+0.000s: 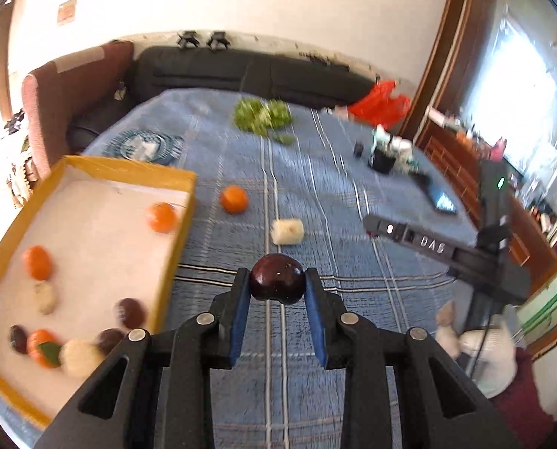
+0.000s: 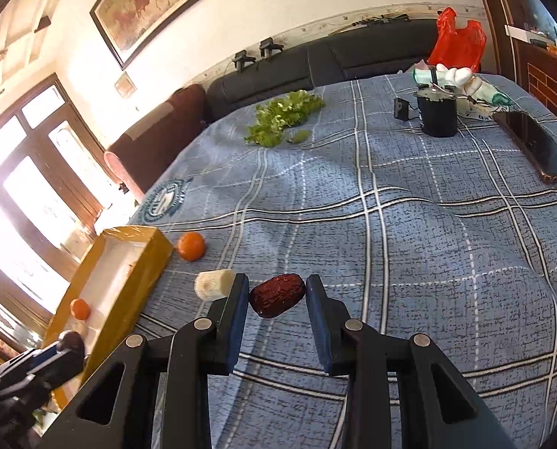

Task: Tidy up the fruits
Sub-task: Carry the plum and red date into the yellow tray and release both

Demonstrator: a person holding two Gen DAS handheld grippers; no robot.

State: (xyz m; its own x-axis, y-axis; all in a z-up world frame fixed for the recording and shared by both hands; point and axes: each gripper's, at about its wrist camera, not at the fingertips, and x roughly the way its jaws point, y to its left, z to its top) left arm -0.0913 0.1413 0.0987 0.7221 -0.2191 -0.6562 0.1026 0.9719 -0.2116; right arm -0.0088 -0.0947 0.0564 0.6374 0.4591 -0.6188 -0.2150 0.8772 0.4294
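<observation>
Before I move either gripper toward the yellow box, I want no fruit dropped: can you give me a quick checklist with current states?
1. Left gripper clamps the smooth dark round fruit between both blue pads: ok.
2. Right gripper holds the wrinkled dark red date: cannot tell; the pads look barely touching.
3. Yellow cardboard box with white floor has free space: ok.
4. Loose orange tangerine and pale cylindrical fruit piece remain on the blue plaid cloth: not ok, unsorted.
5. Path leftward to the box is unobstructed: ok.
</observation>
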